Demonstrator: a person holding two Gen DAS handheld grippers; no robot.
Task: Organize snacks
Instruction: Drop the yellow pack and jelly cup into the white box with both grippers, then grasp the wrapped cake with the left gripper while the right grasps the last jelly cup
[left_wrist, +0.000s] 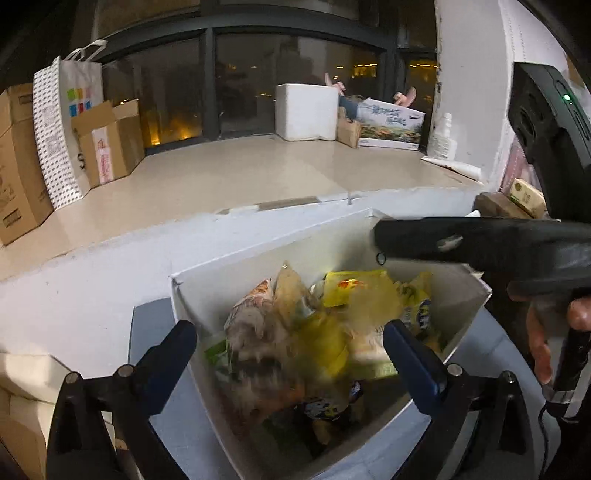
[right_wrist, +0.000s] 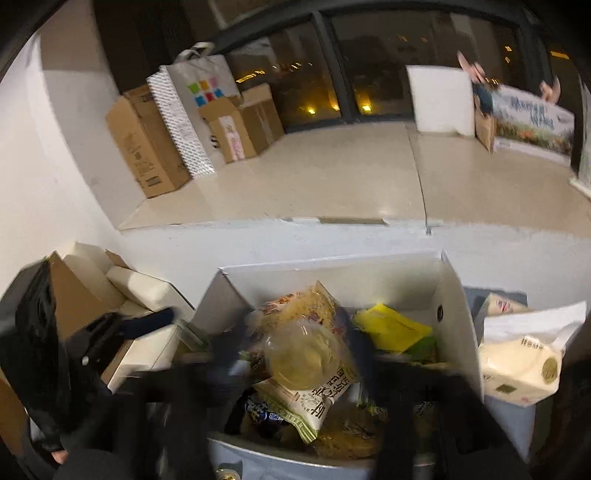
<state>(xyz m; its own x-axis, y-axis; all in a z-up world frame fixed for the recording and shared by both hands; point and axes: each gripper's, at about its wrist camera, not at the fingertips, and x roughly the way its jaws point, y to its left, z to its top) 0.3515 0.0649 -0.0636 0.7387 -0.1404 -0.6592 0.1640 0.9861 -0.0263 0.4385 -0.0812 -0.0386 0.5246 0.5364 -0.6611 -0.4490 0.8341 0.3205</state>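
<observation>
Dim room at night, pale floor running to dark windows. Nearest, left gripper (left_wrist: 288, 345) spread wide over the white box (left_wrist: 476, 295), holding nothing. Right gripper (right_wrist: 295, 354) blurred above the same box, apparently wide open and empty too. Inside, snacks (left_wrist: 295, 332) heaped loose: 1 yellow packet (left_wrist: 354, 288), 1 clear-lidded cup (right_wrist: 303, 354), printed bags. Beside the box, a cream pack (right_wrist: 517, 369). Farther off, cardboard boxes (right_wrist: 147, 155) and 1 paper bag (right_wrist: 203, 85) by the wall. Best approach, probably: pick 1 top item, close on its firm edge, lift straight up.
</observation>
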